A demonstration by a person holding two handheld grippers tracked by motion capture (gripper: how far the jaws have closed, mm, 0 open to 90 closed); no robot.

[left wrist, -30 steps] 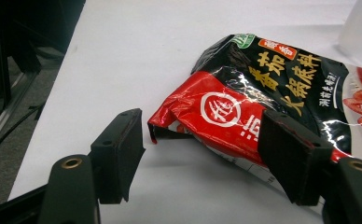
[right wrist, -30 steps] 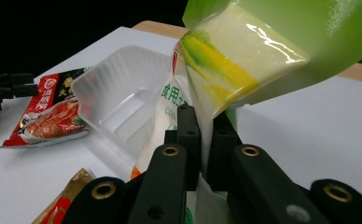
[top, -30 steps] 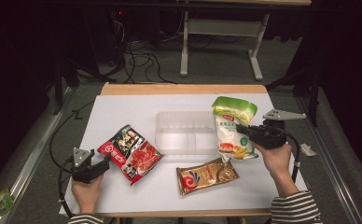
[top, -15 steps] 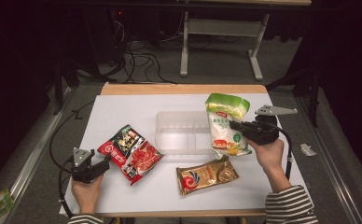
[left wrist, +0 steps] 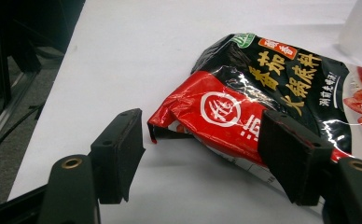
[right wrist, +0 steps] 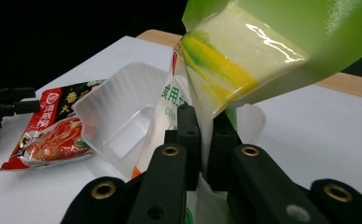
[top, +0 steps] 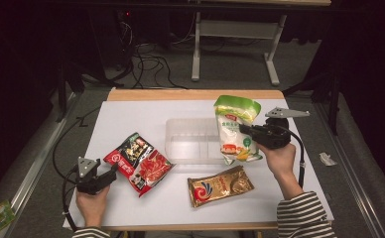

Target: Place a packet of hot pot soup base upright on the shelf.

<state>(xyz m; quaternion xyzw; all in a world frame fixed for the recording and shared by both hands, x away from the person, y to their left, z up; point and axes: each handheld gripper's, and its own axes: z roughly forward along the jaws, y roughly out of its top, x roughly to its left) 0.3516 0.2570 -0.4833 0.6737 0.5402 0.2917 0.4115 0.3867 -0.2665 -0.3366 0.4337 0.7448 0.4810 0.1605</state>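
From the high view, the right gripper [top: 245, 130] is raised over the bench [top: 131, 114], holding the green pouch [top: 235, 130] upright at the tray's [top: 190, 141] right end; the left gripper [top: 112, 171] rests at the near left by the red packet [top: 138, 162]. The left gripper view shows jaws apart, flanking the packet's corner [left wrist: 263, 93]. The right gripper view shows jaws clamped on the pouch [right wrist: 244, 60].

Room was dark beyond the lit white table top [top: 131, 119], which had a wooden far edge. Grey carpeted floor [top: 240, 74] behind it carried loose black cables [top: 146, 54] and the grey legs of a second table [top: 235, 39]. Metal rails [top: 32, 168] ran along both sides
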